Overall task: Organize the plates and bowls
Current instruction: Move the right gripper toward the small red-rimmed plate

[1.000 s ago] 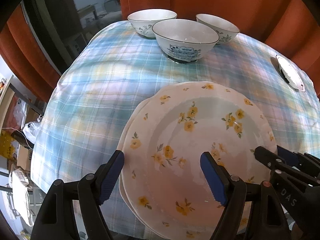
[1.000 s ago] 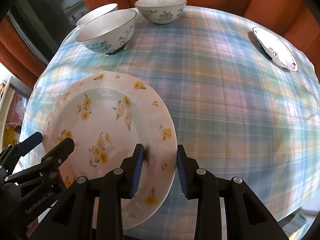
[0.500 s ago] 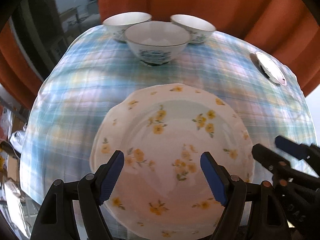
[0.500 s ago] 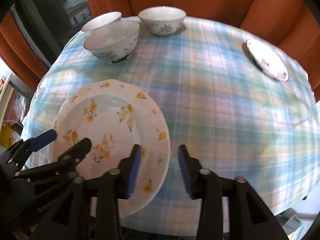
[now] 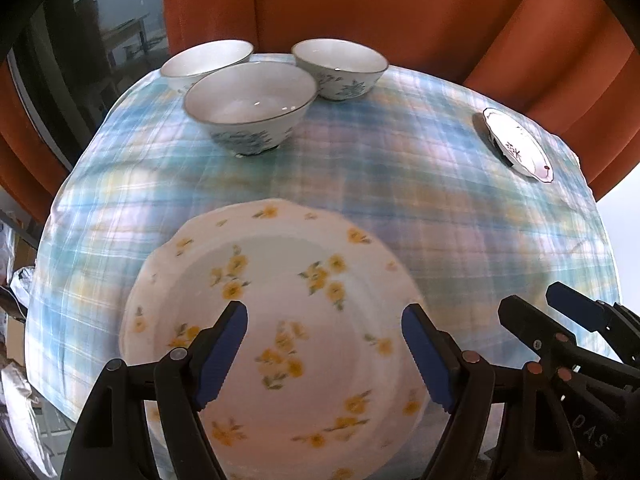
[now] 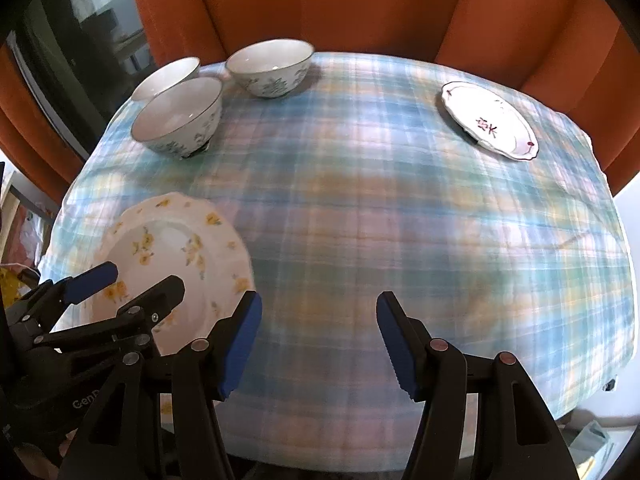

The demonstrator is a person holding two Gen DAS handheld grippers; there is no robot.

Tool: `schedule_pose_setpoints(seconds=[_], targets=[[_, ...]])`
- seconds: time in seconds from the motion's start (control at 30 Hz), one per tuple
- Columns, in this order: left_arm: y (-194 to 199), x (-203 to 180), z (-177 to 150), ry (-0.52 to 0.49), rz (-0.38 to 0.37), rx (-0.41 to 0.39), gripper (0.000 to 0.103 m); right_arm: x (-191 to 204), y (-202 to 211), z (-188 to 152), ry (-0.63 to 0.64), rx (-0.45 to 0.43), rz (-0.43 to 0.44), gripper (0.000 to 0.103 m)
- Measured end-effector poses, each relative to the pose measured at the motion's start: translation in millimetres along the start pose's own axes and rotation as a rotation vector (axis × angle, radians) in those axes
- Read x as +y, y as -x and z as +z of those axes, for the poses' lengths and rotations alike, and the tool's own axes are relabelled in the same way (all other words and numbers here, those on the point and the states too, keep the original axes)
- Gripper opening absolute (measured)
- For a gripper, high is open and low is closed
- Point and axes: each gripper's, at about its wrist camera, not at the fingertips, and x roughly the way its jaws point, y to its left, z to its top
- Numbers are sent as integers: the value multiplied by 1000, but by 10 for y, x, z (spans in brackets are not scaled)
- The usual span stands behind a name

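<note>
A: Where do we stand?
B: Our left gripper (image 5: 324, 354) hangs apart over the white scalloped plate with yellow flowers (image 5: 280, 320), lower centre. Our right gripper (image 6: 318, 346) has just been opening, nothing between its jaws.
A: Any writing?
B: "GenRo…" on the left gripper's body; dark characters on the small white plate (image 6: 490, 120), upper right.
</note>
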Motion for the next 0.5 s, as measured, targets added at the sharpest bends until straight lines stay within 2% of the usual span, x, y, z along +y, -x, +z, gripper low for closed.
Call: schedule_pose_setpoints(seconds=[0.27,0.4,0.5], targets=[[-37,-490,230,-8,39,-14,82,-534,-39,129,-34,-11,58,65],[-77,-739,346,-15,57,-12,85,-857,-30,198,-69,-36,72,76],[-126,-952,442,-28,71,-12,85,-1117,-64,268,-96,-43,89,78]])
